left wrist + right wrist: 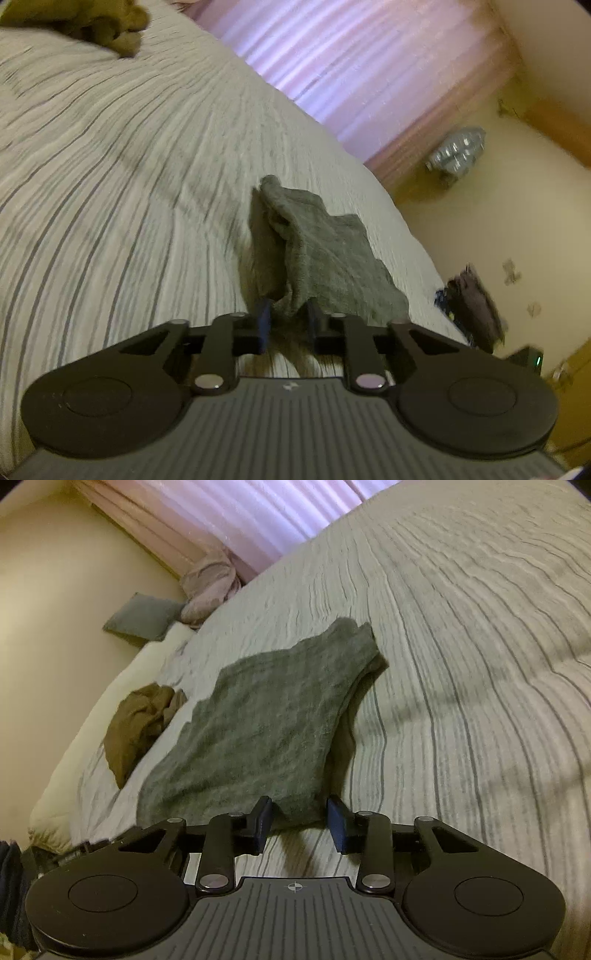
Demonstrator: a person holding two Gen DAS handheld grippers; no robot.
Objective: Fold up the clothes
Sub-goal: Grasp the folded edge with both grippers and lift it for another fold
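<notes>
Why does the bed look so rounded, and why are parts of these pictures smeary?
Both views come through fisheye lenses, so the striped bedspread bulges like a dome. Left wrist view: the right edge is motion-blurred, the dark things by the wall smeared; the grey garment stays fairly sharp. Right wrist view: soft shadows cross the bedspread on the right, and the pink curtain glows with backlight.

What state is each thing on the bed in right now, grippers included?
Grey cloth: near edge lifted off the bedspread, far part lying flat.
Brown garment: crumpled in a heap, untouched.
Left gripper: shut on a bunched corner of the grey cloth.
Right gripper: open, cloth edge between its jaws but not pinched.
Striped bedspread: spread out, lightly rippled.
Grey pillow: propped against the wall.
</notes>
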